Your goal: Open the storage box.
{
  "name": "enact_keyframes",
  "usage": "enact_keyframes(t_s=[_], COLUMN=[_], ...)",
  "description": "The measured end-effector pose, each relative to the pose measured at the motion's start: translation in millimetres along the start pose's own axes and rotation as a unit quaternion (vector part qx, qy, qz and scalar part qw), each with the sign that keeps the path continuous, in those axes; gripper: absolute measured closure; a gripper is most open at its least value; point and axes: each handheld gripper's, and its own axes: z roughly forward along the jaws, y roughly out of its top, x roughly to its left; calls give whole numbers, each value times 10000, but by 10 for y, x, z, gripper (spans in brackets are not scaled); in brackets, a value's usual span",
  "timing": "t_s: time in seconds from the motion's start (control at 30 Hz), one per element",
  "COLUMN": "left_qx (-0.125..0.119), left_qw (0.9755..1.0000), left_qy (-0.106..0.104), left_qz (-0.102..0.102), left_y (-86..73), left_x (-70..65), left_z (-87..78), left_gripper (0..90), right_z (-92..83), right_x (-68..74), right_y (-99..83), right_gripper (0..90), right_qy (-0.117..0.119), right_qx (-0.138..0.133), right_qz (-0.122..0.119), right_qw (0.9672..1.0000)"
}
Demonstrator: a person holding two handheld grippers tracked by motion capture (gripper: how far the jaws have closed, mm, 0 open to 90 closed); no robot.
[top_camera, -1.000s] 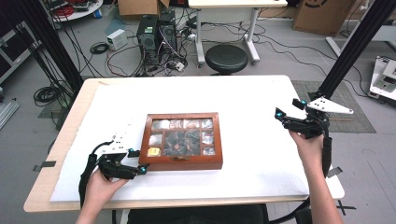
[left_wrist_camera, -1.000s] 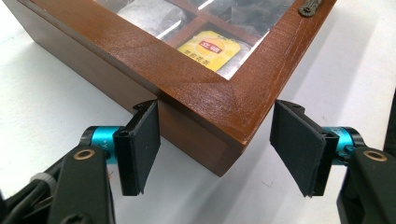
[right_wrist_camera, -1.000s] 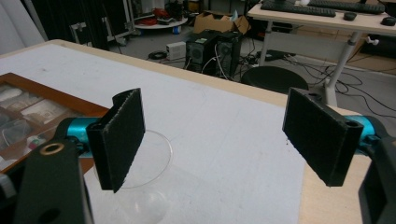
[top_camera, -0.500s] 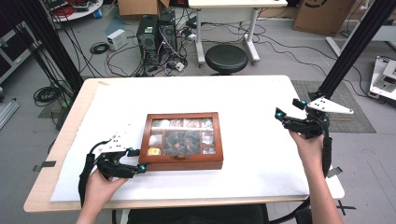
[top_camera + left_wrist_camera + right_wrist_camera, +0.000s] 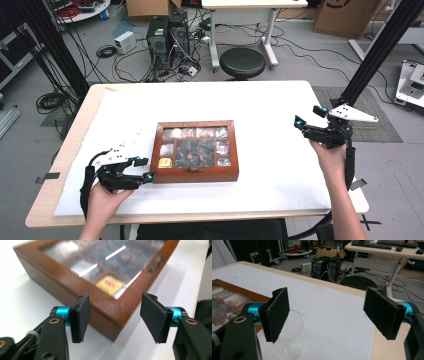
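My left tongs [image 5: 115, 317] have just been closing, still unclenched astride the wooden box [image 5: 100, 293] corner; right tongs [image 5: 332, 315] released, wide above the desk [image 5: 332, 305].

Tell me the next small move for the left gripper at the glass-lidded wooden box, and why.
Probably ease the left gripper forward so its pads straddle the near corner of the brown wooden box with the glass lid. Its jaws have just been closing, yet the corner lies beyond the pads, untouched. The right gripper hovers apart, open.
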Motion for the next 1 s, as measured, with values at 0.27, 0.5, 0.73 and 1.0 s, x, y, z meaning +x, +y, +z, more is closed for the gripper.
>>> enact_keyframes(t_s=[0.27,0.5,0.73,1.0], left_qx=[654,590,482,164], left_qw=[9978,9982,9986,9994], left_qy=[14,119,137,241], left_qz=[67,75,138,167], left_y=[-58,-43,-34,18], left_x=[-8,-18,-41,-72], left_z=[146,120,93,43], left_gripper=[371,421,468,474], right_z=[11,17,29,26], right_x=[-1,5,13,13], right_y=[-1,-5,-7,-8], right_gripper=[214,214,214,214], right_qy=[8,4,11,2], right_qx=[4,23,38,37], right_qz=[-25,-16,-39,10], right_qw=[10000,10000,10000,10000])
